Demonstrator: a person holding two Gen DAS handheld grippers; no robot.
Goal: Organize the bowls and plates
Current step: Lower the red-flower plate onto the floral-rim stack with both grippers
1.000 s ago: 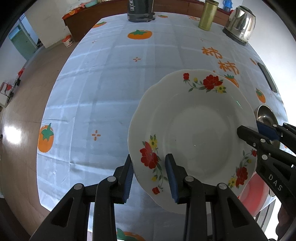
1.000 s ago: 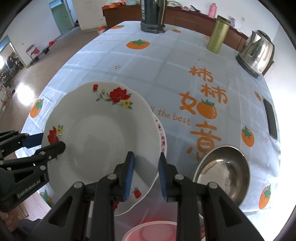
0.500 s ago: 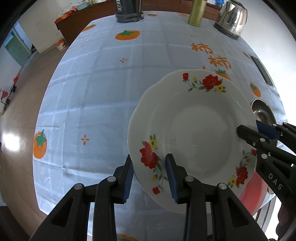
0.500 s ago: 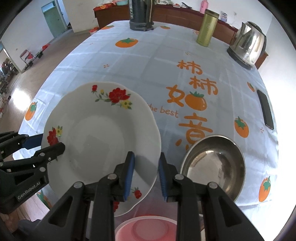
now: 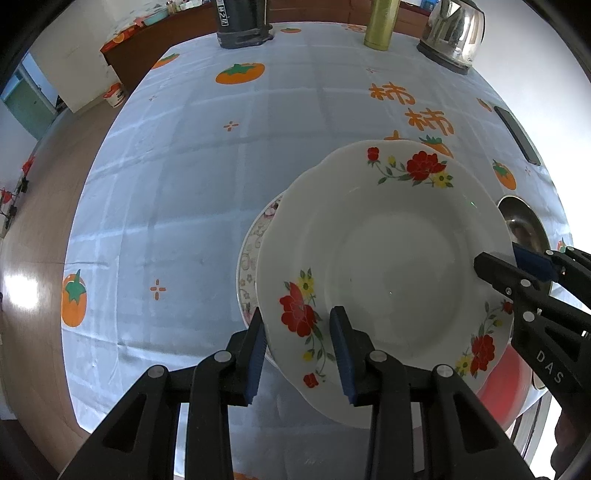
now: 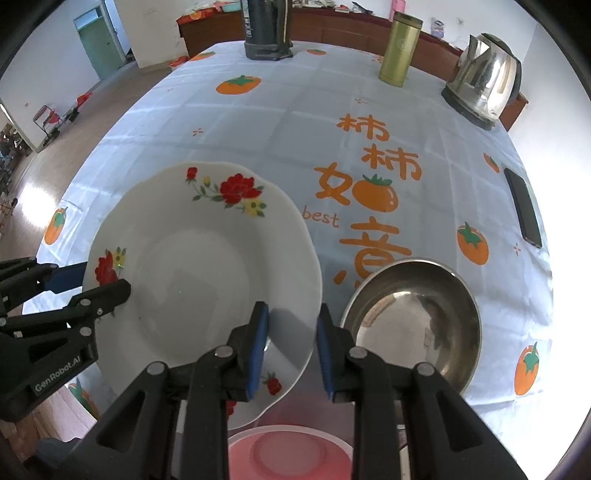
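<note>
A white plate with red flowers is held level above the table by both grippers. My left gripper is shut on its left rim and shows at the left of the right wrist view. My right gripper is shut on its right rim and shows at the right of the left wrist view. A second plate with a pink patterned rim lies on the table, mostly hidden under the held plate. A steel bowl and a pink bowl stand close by.
The table has a blue cloth with orange persimmons. At the far edge stand a dark appliance, a gold-green flask and a steel kettle. A black phone lies at the right.
Both grippers have carried the flowered plate further toward the near side and downward. The patterned plate beneath now shows at its left edge in the left wrist view.
</note>
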